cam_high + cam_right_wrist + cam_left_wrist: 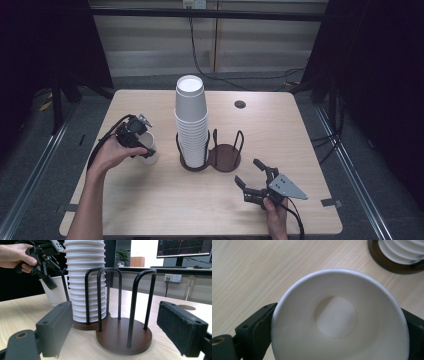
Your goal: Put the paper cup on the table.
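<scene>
Your right gripper [249, 174] rests low at the near right of the table [150, 210] with its jaws spread wide and nothing between them, facing the empty ring of the cup holder [123, 336]; keep it parked there, clear of the wire posts. Farther left, your left gripper [142, 146] has its jaws either side of the single paper cup [339, 317], which stands upright on the wood just left of the tall cup stack [191, 120]. The jaws look loosened around the rim rather than pinching, so open fully and lift straight up, so a pad doesn't drag the light cup over.
</scene>
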Demonstrator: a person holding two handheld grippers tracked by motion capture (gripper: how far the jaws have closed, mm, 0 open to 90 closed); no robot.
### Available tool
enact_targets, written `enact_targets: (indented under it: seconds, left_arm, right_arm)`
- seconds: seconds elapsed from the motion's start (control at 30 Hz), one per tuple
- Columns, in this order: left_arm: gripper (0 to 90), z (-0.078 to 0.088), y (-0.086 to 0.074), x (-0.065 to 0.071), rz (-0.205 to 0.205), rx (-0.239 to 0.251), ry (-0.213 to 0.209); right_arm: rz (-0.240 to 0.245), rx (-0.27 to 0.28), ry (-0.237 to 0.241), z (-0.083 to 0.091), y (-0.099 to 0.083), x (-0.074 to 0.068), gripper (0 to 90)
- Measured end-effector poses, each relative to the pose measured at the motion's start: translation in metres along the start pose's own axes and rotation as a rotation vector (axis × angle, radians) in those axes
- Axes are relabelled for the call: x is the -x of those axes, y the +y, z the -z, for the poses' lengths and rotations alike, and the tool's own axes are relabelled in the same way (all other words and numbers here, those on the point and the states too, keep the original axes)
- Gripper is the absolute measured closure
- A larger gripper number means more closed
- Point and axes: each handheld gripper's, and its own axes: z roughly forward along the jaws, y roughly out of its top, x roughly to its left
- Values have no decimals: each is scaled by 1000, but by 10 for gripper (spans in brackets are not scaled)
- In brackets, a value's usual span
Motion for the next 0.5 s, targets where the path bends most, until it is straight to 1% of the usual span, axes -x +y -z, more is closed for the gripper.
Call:
enact_targets:
  seconds: [0.03, 0.07, 0.17, 0.2, 0.27, 0.3, 0.33, 0.4, 0.5]
  left_arm:
    - [48, 0, 0, 0, 0, 0, 0]
    - [47, -1, 1, 1, -17, -11, 0]
    - [42, -2, 2, 2, -14, -17, -5]
    - [40, -3, 3, 1, -19, -28, -1]
    - [38, -5, 3, 1, -15, -37, -2]
    - [35, -7, 4, 1, -20, -45, -5]
    - [33, -8, 4, 2, -27, -54, 0]
    - [32, -10, 3, 2, -19, -66, 1]
    - [41, -14, 2, 2, -18, -82, 8]
  right_arm:
    - [1, 1, 0, 0, 0, 0, 136]
    - [1, 1, 0, 0, 0, 0, 136]
    - [1, 1, 0, 0, 0, 0, 136]
    - [0, 0, 0, 0, 0, 0, 136]
    - [1, 1, 0, 0, 0, 0, 136]
    - [1, 1, 0, 0, 0, 0, 136]
    - [1, 1, 0, 0, 0, 0, 136]
    - [1, 1, 0, 0, 0, 0, 136]
    - [1, 1, 0, 0, 0, 0, 136]
